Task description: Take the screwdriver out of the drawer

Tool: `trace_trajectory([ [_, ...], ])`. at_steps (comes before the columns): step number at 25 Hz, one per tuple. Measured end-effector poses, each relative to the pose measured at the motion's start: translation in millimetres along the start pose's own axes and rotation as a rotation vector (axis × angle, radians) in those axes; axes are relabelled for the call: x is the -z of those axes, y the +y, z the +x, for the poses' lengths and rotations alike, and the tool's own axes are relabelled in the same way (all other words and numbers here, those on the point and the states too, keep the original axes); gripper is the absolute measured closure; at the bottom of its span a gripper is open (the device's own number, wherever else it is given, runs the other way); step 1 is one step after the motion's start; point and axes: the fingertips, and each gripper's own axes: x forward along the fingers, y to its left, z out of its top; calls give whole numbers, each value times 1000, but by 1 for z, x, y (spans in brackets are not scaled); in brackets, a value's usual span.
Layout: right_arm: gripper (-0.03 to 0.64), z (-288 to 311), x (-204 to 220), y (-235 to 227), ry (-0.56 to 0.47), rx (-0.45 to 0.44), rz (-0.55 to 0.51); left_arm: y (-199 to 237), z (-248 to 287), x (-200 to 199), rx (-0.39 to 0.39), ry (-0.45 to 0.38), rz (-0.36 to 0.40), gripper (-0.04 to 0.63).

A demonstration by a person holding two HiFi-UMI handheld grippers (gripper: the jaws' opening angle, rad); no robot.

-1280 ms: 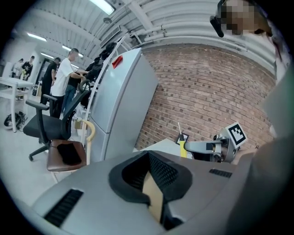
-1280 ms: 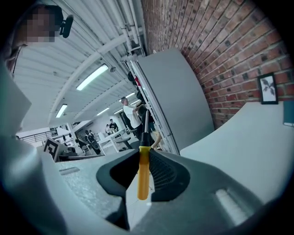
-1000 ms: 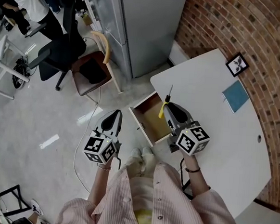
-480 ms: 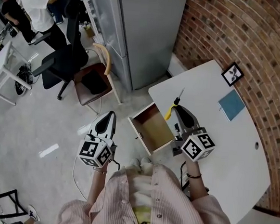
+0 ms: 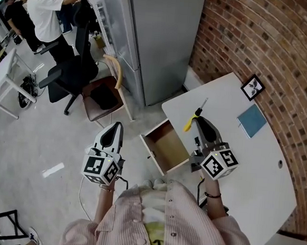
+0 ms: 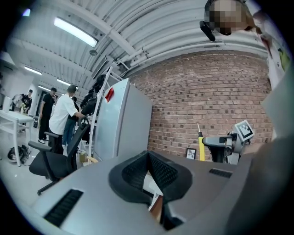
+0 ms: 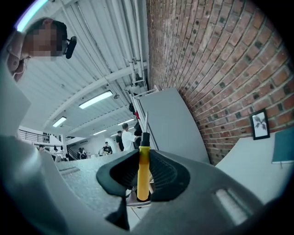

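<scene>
My right gripper is shut on a yellow-handled screwdriver, held level above the white table's near corner, just right of the open wooden drawer. Its metal shaft pokes forward past the jaws. In the right gripper view the handle stands upright between the black pads of the right gripper. My left gripper hovers over the floor left of the drawer, shut with nothing in it. In the left gripper view the left gripper has its pads together, and the screwdriver shows at the far right.
A framed picture and a blue notebook lie on the table by the brick wall. A tall grey cabinet stands behind the drawer. A wooden chair, an office chair and people are at the left.
Both grippers have risen. The right one has carried the screwdriver up from over the drawer's right edge to above the table's corner. The left one stays shut and empty.
</scene>
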Motion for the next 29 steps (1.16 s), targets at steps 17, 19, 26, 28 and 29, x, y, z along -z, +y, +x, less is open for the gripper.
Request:
trace_trajectory([
  [17,545,-9,-2,-2,0,-10,-54,-7,-5,-7,-18,-14,37,595],
  [19,545,-11,-1,-2,2,-7,-56,-7,-6,-7,-20,-13,37,595],
  [26,545,-16,-2,-4,4,-5,-61,-11,-8,-7,-22,-10,34,595],
  [28,545,-17,-4,-5,2,-6,-64,-13,-7,-7,-22,-10,35,595],
  [29,545,-18,-5,-5,2,-7,-66,-14,-7,-8,-22,-11,36,595],
])
